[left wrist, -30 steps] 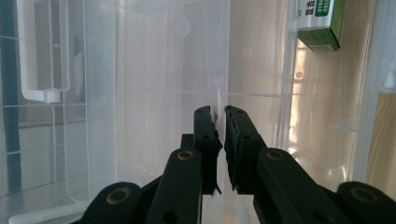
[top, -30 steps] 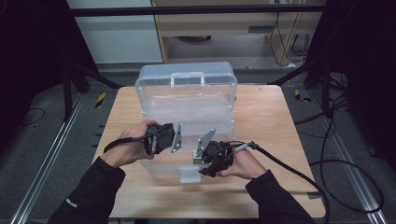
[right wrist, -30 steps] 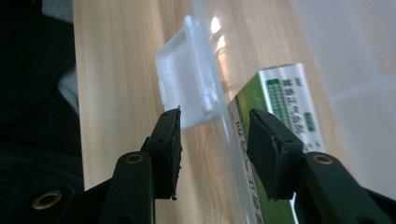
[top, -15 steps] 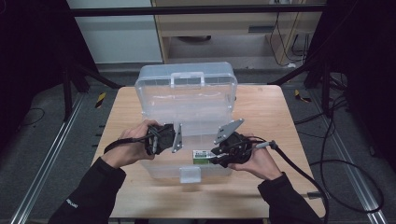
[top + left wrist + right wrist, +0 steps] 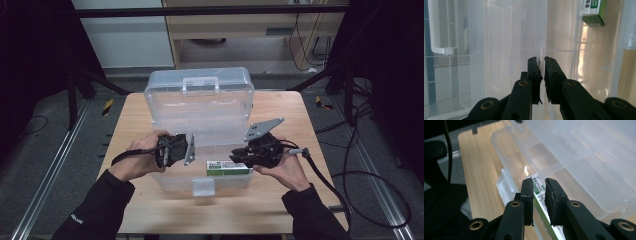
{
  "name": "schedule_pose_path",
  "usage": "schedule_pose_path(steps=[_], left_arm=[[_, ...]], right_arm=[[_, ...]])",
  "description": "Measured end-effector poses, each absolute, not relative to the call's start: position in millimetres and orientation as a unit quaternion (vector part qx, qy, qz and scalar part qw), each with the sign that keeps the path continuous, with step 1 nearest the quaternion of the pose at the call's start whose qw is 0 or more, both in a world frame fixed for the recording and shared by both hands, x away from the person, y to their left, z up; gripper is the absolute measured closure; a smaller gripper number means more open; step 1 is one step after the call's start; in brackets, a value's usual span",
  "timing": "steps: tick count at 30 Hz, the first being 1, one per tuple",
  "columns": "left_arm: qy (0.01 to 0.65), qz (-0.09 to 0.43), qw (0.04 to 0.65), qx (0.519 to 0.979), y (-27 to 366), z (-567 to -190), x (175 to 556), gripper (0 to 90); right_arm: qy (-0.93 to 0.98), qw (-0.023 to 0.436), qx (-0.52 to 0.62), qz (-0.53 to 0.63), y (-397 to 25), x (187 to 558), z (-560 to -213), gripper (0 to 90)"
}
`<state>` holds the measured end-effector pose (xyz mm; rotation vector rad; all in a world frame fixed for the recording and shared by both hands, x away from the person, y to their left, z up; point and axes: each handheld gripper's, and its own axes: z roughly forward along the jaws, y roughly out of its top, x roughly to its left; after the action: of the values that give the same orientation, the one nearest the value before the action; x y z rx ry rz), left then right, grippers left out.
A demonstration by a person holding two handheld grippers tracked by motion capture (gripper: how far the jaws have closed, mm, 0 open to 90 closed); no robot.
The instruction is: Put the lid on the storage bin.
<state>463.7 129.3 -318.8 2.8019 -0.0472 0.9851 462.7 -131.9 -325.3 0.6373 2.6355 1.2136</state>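
A clear plastic box [image 5: 200, 105] stands open on the table, its lid leaning back at the far side. A green-and-white carton [image 5: 225, 168] lies flat in the near part of the base. My left gripper [image 5: 192, 151] is at the box's left side. In the left gripper view, the left gripper [image 5: 541, 60] is shut on a thin clear wall [image 5: 511, 50] of the box, with the carton [image 5: 594, 12] at upper right. My right gripper [image 5: 234, 160] hovers at the carton's right end. Its jaws [image 5: 539, 182] stand a narrow gap apart above the carton [image 5: 538, 186].
The box's white front latch [image 5: 203, 186] hangs toward the near table edge. Bare wooden tabletop [image 5: 285, 115] lies right of the box and in front of it. The right gripper's cable [image 5: 320, 172] trails off the right edge. Dark frame posts and floor cables surround the table.
The right gripper has drawn back to the right, off the middle of the carton, which stays where it lay. The left gripper and the box have not moved.
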Motion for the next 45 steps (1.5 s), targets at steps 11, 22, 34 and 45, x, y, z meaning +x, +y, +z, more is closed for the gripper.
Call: schedule_pose_path(steps=[11,22,34,45], left_arm=[[-0.014,0.326,0.087,0.941,129.3,-319.7,462.2,82.4],[-0.014,0.326,0.080,0.942,128.4,-319.3,461.6,82.1],[-0.014,0.324,0.088,0.942,129.1,-322.5,458.8,82.0],[-0.014,0.311,0.084,0.947,128.5,-326.4,453.0,81.9]], right_arm=[[0.831,0.119,0.270,0.471,-149.0,478.3,-309.8,83.9],[0.791,0.158,0.329,0.491,-155.6,509.7,-308.5,88.4],[0.774,0.176,0.360,0.491,-160.3,533.7,-313.9,90.0],[0.762,0.175,0.379,0.495,-170.8,540.1,-318.2,90.0]])
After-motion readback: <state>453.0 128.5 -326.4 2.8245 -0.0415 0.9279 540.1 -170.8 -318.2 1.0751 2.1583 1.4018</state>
